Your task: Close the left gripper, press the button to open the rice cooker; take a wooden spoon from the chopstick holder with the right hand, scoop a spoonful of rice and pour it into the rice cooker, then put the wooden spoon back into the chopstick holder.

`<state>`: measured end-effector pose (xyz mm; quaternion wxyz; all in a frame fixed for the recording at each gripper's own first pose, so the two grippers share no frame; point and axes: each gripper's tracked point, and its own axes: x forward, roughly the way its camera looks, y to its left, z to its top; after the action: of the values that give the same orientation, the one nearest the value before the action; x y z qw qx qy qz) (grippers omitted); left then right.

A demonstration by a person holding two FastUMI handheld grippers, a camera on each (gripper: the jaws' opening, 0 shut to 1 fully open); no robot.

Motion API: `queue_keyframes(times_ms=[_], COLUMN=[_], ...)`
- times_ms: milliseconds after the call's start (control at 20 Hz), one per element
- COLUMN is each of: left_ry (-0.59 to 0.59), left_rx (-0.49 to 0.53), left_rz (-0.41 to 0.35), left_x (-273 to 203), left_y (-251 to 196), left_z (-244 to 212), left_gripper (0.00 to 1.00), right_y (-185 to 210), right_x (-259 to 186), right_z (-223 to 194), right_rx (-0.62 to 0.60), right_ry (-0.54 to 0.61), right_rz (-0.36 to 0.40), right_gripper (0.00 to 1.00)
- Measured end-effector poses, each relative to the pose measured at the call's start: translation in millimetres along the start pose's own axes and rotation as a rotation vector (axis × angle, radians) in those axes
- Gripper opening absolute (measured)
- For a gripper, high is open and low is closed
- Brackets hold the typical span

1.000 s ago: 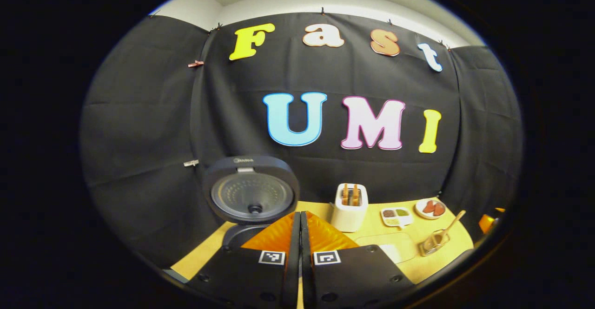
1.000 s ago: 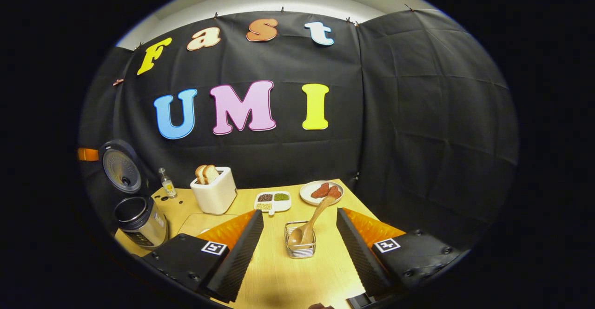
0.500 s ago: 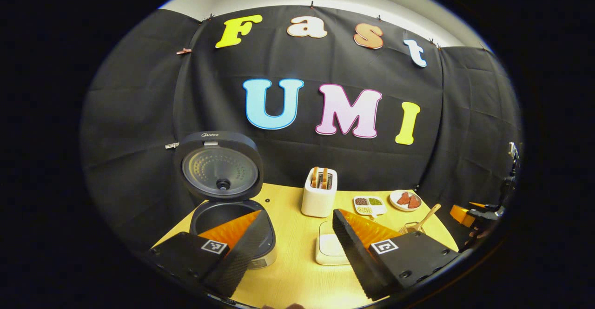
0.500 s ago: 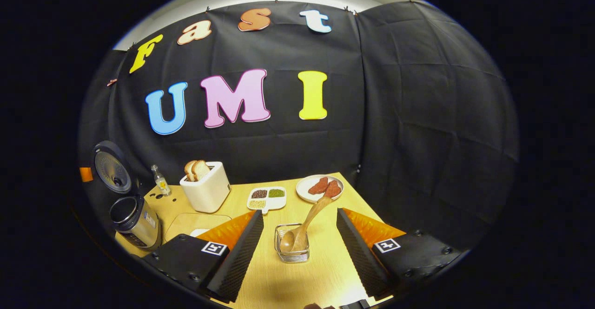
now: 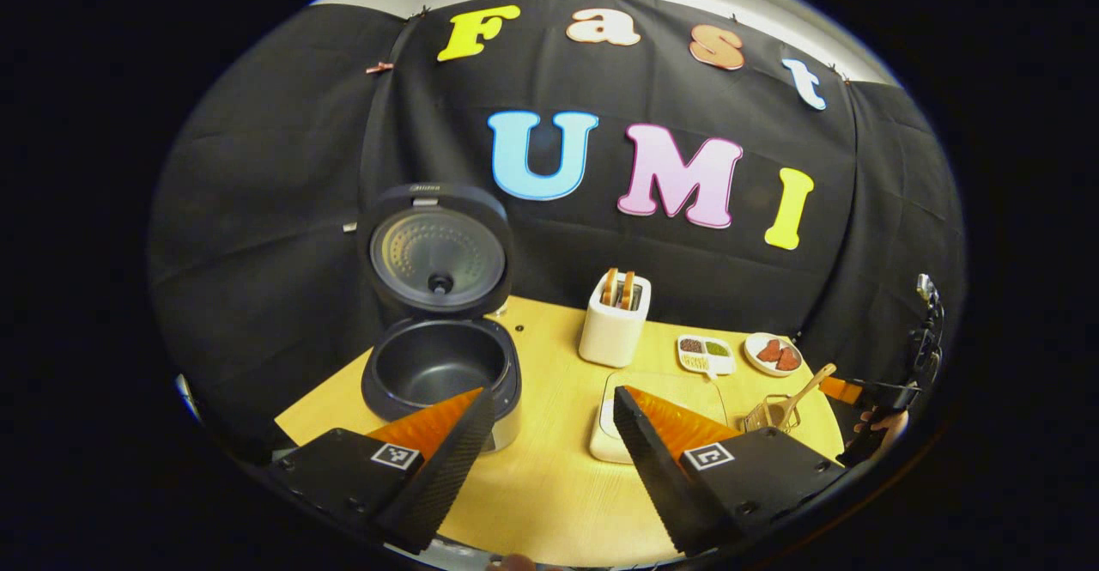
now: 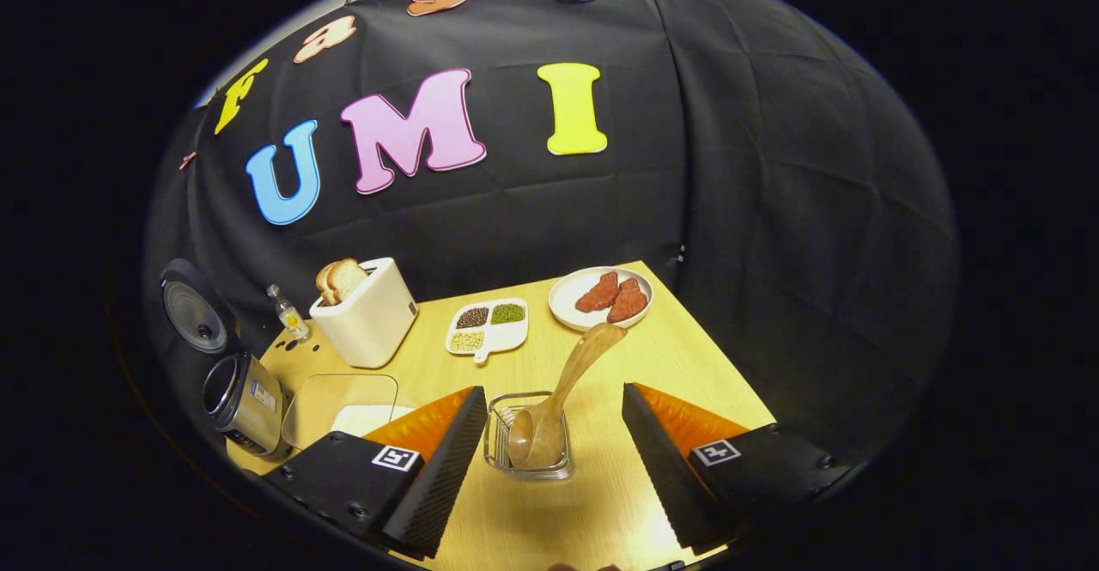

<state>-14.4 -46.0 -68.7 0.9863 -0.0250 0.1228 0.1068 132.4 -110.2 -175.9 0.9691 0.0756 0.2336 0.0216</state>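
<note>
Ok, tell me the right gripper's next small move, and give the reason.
Probably lower the right gripper a little and shut it on the wooden spoon. The rice cooker already stands open, the spoon leans untouched in the chopstick holder between the open fingers, and its handle tilts up and away, free to be gripped.

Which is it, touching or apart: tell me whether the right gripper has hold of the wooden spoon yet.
Apart. In the right gripper view the right gripper is open, its fingers either side of the chopstick holder, with bare table between them and the wooden spoon.

Dark rice cooker (image 5: pixel 440 365), yellow table (image 6: pixel 678 356)
</note>
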Motion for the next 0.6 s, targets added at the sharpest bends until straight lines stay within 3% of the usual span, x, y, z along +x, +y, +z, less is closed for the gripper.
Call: queue_keyframes(times_ms=[350, 450, 600], left_ry=[0.09, 0.101, 0.134], left_rx=[-0.029, -0.014, -0.007], left_rz=[0.056, 0.06, 0.051], left_x=[-9, -12, -11], left_y=[0, 3, 8], left_z=[-33, -40, -54], left_gripper=[0.96, 0.96, 0.96], right_y=[4, -1, -9], right_x=[76, 92, 108], right_z=[-16, -19, -21], right_rx=[0.046, 0.037, 0.054], right_ry=[0.048, 0.042, 0.045], right_rz=[0.013, -0.006, -0.043], right_gripper=[0.99, 0.94, 0.73])
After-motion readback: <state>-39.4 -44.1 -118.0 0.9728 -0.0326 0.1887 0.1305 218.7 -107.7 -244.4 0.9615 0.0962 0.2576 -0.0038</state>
